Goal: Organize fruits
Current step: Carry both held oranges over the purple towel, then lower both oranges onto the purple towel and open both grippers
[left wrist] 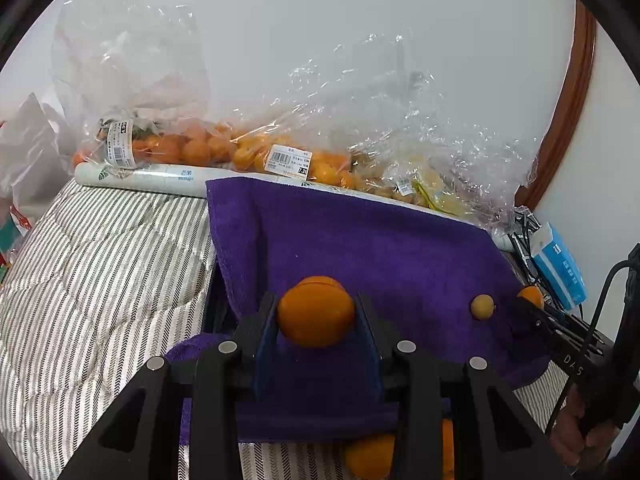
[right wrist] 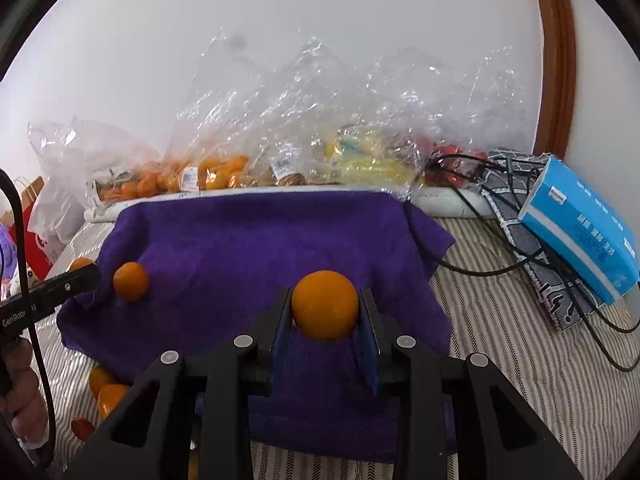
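Black hand-held grippers, blue-lined fingers
Left hand-held gripper (left wrist: 316,312) and right hand-held gripper (right wrist: 325,308): silver round screws; white lettering, black cable at nine o'clock.

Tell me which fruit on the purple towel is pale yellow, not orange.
The small loose fruit beside the right gripper; the clamped orange in front is bigger and deep orange.

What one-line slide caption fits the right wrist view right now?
Right tongs grip an orange above the purple towel; bagged fruit lines the wall behind.

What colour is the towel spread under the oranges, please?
The towel is deep purple, clearest in the right wrist view.
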The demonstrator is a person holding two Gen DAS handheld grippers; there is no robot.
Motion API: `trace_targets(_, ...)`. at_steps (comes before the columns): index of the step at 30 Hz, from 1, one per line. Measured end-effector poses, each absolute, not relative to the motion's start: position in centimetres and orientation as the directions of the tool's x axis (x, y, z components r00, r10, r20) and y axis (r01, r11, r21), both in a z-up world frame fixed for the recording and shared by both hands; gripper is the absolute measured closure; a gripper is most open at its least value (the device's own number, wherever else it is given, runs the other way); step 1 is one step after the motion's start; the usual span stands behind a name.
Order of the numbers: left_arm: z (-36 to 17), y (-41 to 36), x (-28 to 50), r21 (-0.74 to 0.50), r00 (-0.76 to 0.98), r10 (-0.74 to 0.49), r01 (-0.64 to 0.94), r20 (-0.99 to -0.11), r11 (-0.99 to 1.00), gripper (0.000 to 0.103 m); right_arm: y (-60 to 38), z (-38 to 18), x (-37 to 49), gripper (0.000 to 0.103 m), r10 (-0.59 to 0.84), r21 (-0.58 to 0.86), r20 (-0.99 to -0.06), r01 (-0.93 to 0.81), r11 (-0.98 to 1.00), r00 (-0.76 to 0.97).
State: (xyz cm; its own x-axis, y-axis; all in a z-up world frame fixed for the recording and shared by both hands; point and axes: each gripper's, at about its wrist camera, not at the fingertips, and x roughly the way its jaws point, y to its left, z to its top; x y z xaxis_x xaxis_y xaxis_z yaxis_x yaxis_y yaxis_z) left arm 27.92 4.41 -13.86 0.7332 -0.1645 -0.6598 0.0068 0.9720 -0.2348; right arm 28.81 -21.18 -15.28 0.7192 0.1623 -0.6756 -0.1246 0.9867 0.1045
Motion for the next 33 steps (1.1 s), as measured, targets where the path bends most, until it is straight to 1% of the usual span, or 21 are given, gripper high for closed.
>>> trace_targets(10,-14.9,4.1,28.7,-0.212,0.696,-0.150,-0.004,-0.702,0.977,0.067,-20.7,-16.0,28.9,0.071,0.168,0.101,-0.699,-0.137,0.985,0.696)
trace_targets(33,-15.6,3.4,29.0,-0.189,0.663,-0.154,0.020,-0.733,0.982,0.067,-20.3,-16.9,29.3,0.071,0.156,0.082,-0.731,-0.142,0.986,0.665)
